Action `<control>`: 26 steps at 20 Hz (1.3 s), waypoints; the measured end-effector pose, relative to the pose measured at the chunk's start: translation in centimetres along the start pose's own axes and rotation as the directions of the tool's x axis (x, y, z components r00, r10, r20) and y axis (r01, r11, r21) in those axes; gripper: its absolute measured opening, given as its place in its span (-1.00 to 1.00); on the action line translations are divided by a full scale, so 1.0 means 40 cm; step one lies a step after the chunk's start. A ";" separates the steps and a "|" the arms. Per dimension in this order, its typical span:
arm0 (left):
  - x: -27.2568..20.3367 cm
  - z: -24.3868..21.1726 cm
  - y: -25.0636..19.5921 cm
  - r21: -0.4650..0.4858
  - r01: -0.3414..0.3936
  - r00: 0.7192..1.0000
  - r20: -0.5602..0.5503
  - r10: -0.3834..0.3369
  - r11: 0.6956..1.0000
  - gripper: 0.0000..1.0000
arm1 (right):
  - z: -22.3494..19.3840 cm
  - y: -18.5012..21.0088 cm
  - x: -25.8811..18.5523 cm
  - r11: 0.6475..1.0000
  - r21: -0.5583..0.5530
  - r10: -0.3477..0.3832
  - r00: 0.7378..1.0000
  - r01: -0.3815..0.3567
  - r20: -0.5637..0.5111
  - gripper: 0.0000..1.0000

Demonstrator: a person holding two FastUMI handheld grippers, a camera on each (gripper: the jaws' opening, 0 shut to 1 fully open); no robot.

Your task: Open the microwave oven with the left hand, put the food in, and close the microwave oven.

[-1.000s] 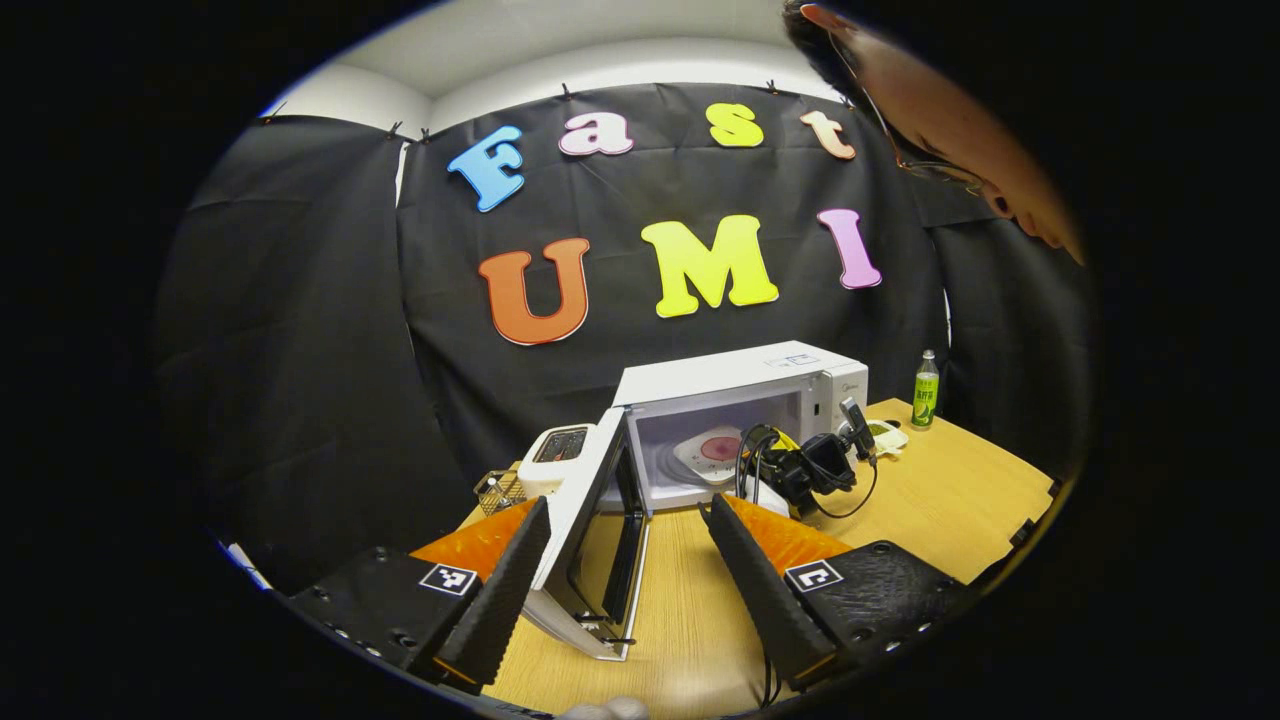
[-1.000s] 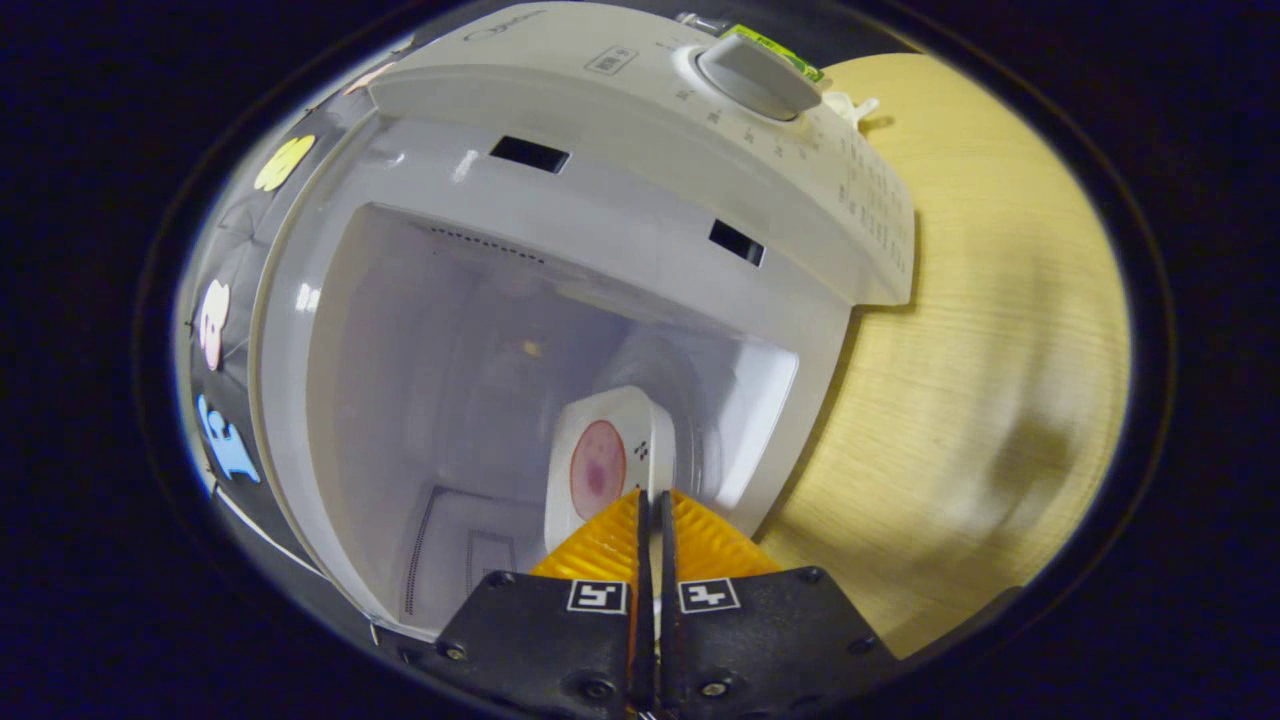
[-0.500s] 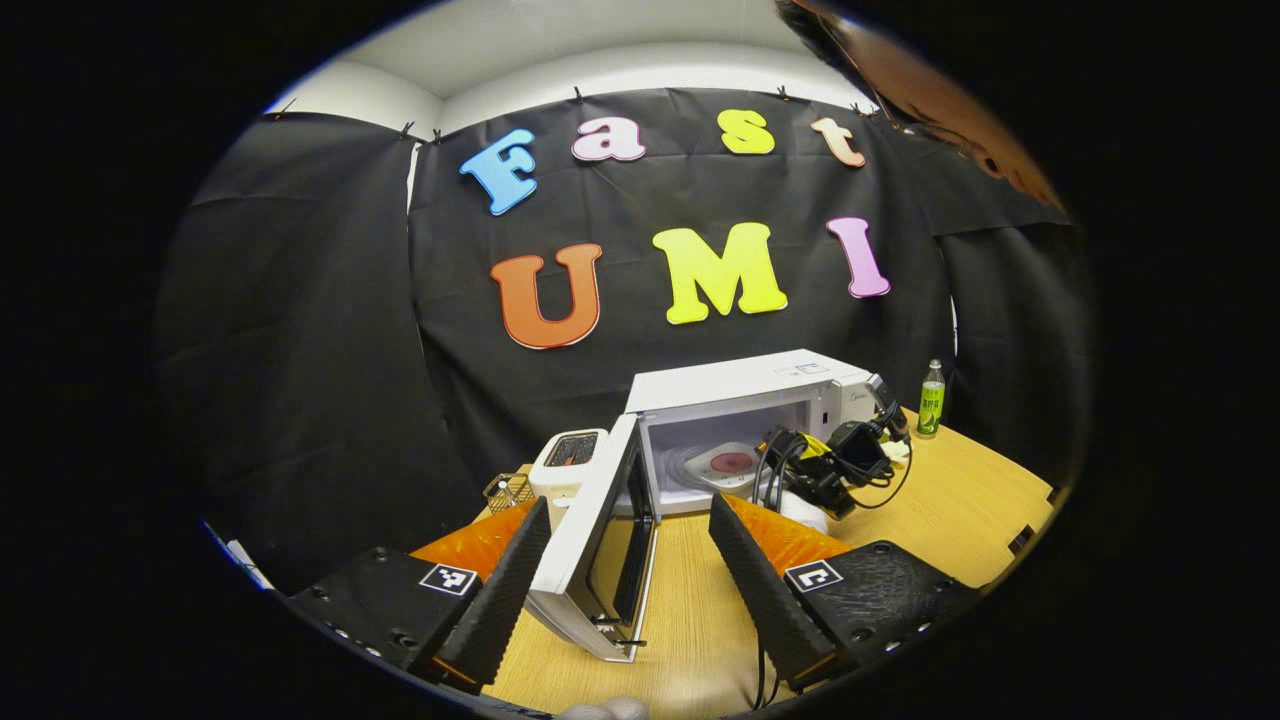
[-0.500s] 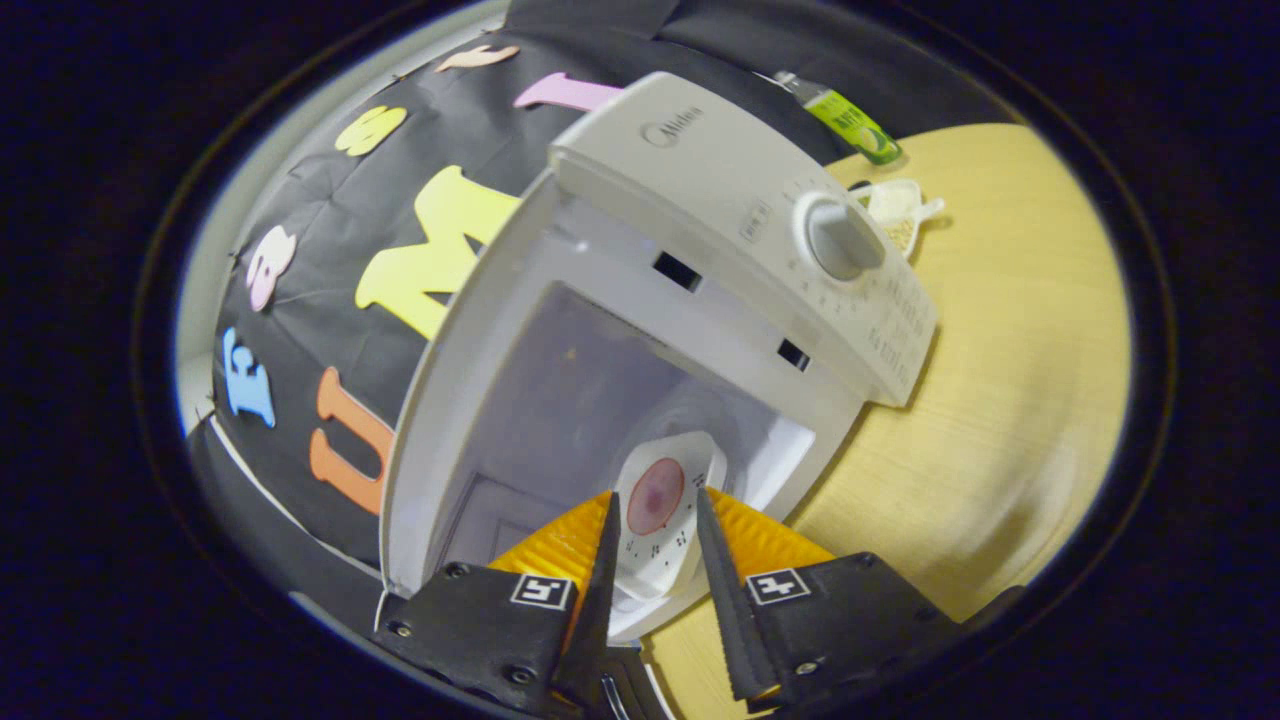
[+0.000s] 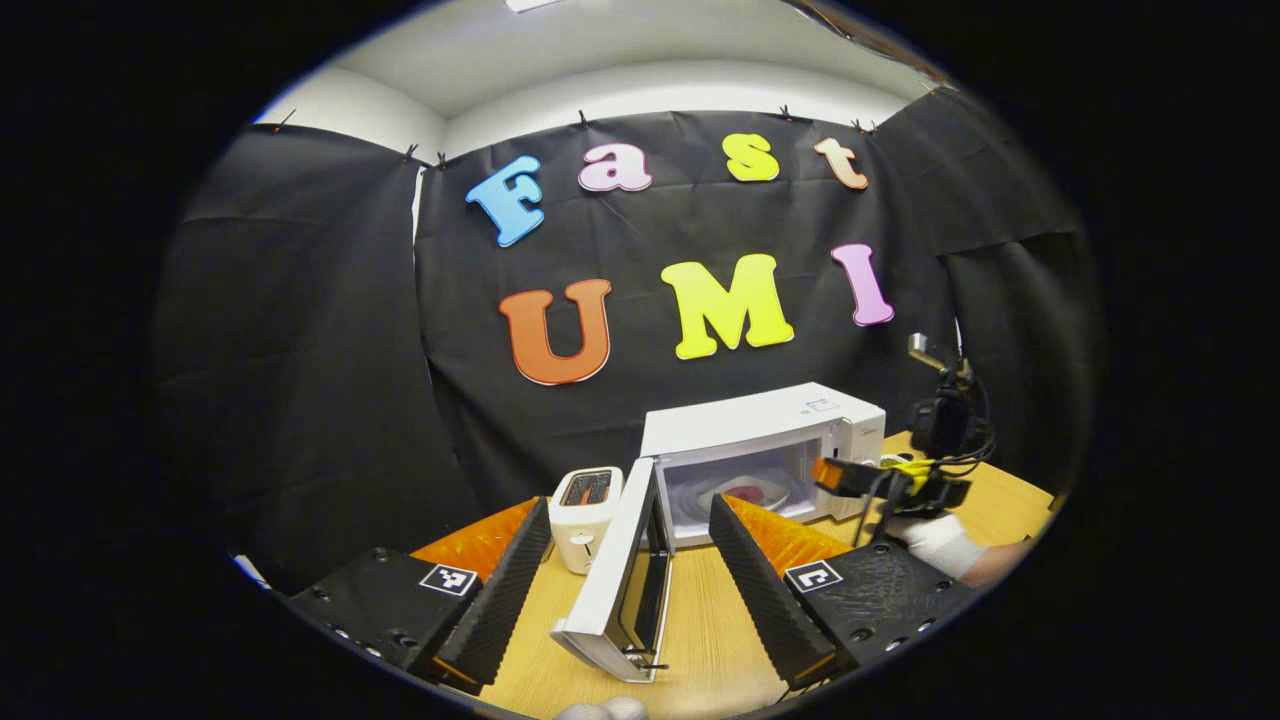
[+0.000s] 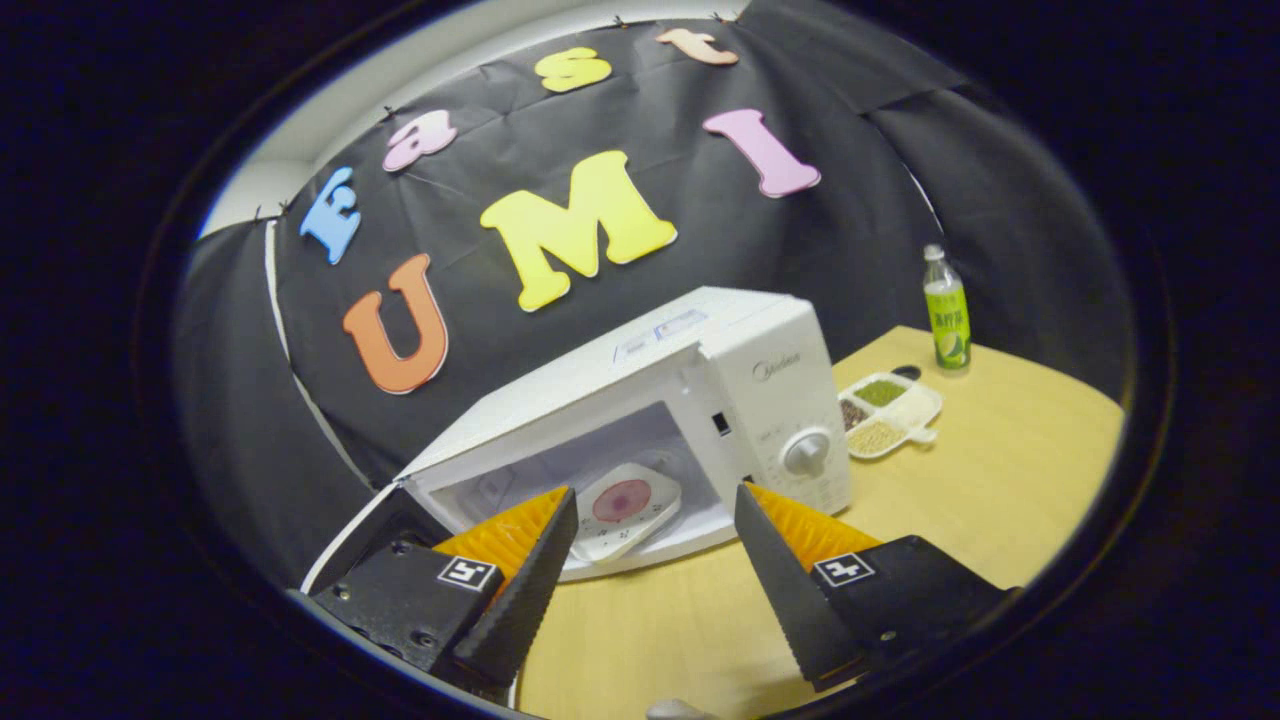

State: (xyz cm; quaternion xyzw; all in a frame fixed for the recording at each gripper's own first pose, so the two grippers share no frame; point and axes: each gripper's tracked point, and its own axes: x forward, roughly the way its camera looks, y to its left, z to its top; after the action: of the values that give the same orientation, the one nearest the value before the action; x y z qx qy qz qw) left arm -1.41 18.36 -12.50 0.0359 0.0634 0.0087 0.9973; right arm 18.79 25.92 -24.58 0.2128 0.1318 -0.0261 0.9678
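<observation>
Left gripper view: the left gripper (image 5: pixel 628 580), jaws wide and empty, frames the open door (image 5: pixel 620 575) of the microwave (image 5: pixel 765 425), the food (image 5: pixel 745 493) already resting inside, so only closing appears left. Right gripper view: the right gripper (image 6: pixel 650 580), jaws wide and empty, stands clear before the cavity, the food (image 6: pixel 622 500) lying beyond and between its fingertips.

The right gripper (image 6: pixel 650 560), fingers spread wide, faces an open microwave (image 6: pixel 690 400) on a wooden table (image 6: pixel 1000 480). A plate of food (image 6: pixel 625 503) sits inside; at two o'clock stand a divided dish (image 6: pixel 890 410) and a green bottle (image 6: pixel 945 310).
</observation>
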 end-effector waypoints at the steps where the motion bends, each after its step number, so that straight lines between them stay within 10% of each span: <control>1: -0.001 -0.001 0.010 -0.002 -0.003 1.000 0.003 0.003 1.000 0.92 | 0.034 -0.026 -0.036 0.998 -0.053 -0.012 1.000 0.012 0.014 1.00; 9: 0.015 -0.083 0.148 -0.026 -0.098 0.995 -0.009 0.098 0.995 0.90 | 0.234 -0.226 -0.255 0.940 -0.319 -0.101 0.993 0.116 0.064 0.82; 17: 0.039 -0.209 0.220 -0.064 -0.106 0.993 -0.055 0.102 0.992 0.44 | 0.310 -0.229 -0.359 0.927 -0.355 -0.114 0.992 0.123 0.047 0.83; 21: 0.048 -0.273 0.243 -0.063 -0.103 0.992 -0.084 0.097 0.993 -0.31 | 0.310 -0.212 -0.394 0.930 -0.349 -0.110 0.994 0.111 0.024 0.83; 22: 0.055 -0.313 0.247 -0.056 -0.108 0.990 -0.095 0.103 0.993 -0.85 | 0.308 -0.214 -0.403 0.930 -0.348 -0.117 0.993 0.115 0.018 0.83; 26: 0.077 -0.404 0.273 -0.077 -0.134 0.980 -0.157 0.121 0.988 -1.00 | 0.310 -0.222 -0.432 0.927 -0.351 -0.134 0.991 0.129 0.011 0.83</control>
State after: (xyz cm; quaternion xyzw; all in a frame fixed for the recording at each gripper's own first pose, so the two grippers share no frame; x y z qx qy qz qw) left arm -0.54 30.47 -28.09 -0.0045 0.1365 0.0780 0.9876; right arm 4.22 12.59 -12.73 0.0275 0.1545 -0.0654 0.9854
